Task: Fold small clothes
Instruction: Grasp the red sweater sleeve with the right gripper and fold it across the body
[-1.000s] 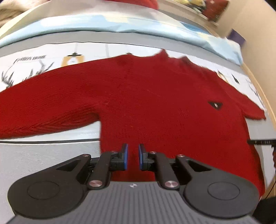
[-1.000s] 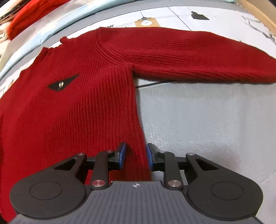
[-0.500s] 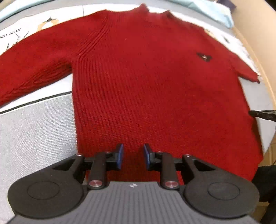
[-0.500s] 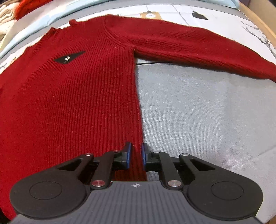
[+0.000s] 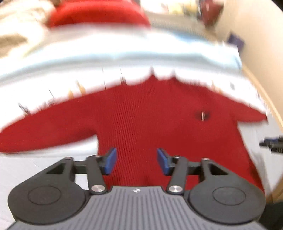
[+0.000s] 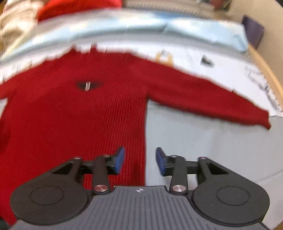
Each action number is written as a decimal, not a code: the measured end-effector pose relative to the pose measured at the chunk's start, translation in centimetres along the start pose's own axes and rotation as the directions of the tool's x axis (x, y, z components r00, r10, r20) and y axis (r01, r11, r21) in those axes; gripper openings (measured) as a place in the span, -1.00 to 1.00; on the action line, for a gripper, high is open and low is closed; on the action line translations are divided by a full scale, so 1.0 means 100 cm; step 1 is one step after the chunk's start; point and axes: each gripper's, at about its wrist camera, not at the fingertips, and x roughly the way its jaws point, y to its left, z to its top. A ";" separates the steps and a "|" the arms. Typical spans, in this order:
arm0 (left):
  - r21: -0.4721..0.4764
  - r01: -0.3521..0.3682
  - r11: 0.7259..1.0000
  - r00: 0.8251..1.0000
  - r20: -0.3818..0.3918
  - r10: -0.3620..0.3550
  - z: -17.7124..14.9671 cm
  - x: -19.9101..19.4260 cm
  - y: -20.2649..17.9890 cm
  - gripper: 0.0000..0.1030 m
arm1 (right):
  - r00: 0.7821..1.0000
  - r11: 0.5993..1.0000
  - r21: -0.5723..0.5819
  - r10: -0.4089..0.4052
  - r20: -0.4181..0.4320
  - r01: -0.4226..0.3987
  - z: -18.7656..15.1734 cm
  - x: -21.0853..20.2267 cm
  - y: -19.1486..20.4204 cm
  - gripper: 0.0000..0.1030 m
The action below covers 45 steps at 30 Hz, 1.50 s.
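A small red knitted sweater point(image 5: 150, 115) lies flat on its back with both sleeves spread, a dark logo patch point(image 5: 203, 115) on its chest. My left gripper point(image 5: 137, 160) hovers over the lower left of the body, jaws opening, blue pads apart and pressing on nothing. In the right wrist view the sweater point(image 6: 70, 115) fills the left half and its sleeve point(image 6: 212, 99) runs out to the right. My right gripper point(image 6: 139, 160) hangs over the body's right side edge, jaws opening, nothing gripped. Both views are blurred by motion. The right gripper's tip point(image 5: 272, 143) shows at the left view's right edge.
The sweater rests on a grey mat point(image 6: 212, 141) and a white printed sheet point(image 6: 230, 67). Behind lie a pale blue cloth point(image 5: 123, 53), a red garment point(image 5: 97, 12) and cream clothes point(image 5: 17, 26). A wooden edge point(image 5: 265, 85) borders the right side.
Both grippers have lifted away from the sweater's lower part and their jaws have spread wide. The views now take in the whole sweater and the clothes behind it.
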 end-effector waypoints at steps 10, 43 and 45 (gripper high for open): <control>-0.083 -0.165 0.983 0.952 0.248 0.181 -0.011 -0.014 -0.054 0.55 | 0.987 0.833 0.553 -0.111 0.120 0.026 -0.004 0.008 -0.103 -0.08; -0.024 -0.154 0.988 0.986 0.054 0.155 0.002 0.077 -0.060 0.47 | 0.950 0.360 0.930 -0.255 0.179 -0.078 -0.019 0.127 -0.256 -0.45; -0.023 -0.147 0.989 0.987 0.058 0.148 0.003 0.076 -0.061 0.47 | 0.946 0.365 0.929 -0.279 0.166 -0.055 -0.019 0.125 -0.255 -0.46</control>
